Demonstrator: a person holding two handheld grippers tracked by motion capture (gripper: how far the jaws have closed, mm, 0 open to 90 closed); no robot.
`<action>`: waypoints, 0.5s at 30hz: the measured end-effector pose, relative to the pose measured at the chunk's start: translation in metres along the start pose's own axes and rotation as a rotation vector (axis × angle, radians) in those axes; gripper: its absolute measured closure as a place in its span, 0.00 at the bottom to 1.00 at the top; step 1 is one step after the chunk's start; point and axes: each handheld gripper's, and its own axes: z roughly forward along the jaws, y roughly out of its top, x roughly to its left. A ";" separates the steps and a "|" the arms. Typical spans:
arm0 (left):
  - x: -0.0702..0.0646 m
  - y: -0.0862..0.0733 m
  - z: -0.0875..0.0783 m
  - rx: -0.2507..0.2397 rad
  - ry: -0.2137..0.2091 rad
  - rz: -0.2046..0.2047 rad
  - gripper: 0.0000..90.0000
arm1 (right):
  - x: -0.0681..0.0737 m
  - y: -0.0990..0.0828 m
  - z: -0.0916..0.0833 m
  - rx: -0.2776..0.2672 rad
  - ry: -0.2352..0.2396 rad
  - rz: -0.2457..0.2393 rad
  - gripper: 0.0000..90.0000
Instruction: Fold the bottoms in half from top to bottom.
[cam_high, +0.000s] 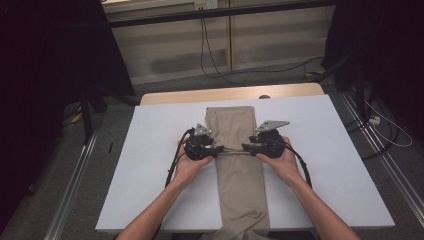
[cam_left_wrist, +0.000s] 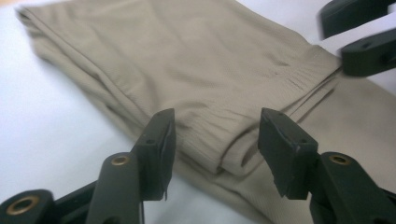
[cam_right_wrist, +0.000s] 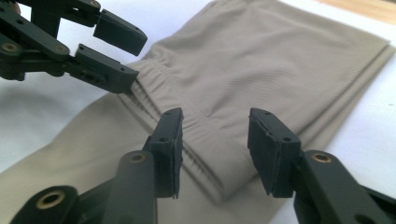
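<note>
Both forearms reach in over the table (cam_high: 150, 150), one tool at each side of the tan trousers (cam_high: 239, 165), which lie lengthwise, partly folded. Left tool (cam_high: 218, 150) and right tool (cam_high: 245, 147) stand apart, clamping nothing, flanking the waistband fold (cam_left_wrist: 261, 107), likely so that the fold lies flat.

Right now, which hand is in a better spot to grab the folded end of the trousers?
Neither clearly. The left gripper and right gripper both stand open at opposite corners of the trousers' folded end; it probably needs both.
</note>
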 end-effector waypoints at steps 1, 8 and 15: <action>0.001 -0.001 0.001 0.009 -0.013 0.012 0.52 | -0.001 -0.001 0.004 0.004 -0.004 -0.009 0.61; 0.003 -0.002 -0.004 0.014 -0.027 0.024 0.73 | -0.001 -0.011 0.008 0.028 0.052 -0.041 0.63; 0.002 -0.003 0.001 0.008 -0.016 -0.001 0.69 | 0.004 -0.017 0.013 0.055 0.007 -0.114 0.58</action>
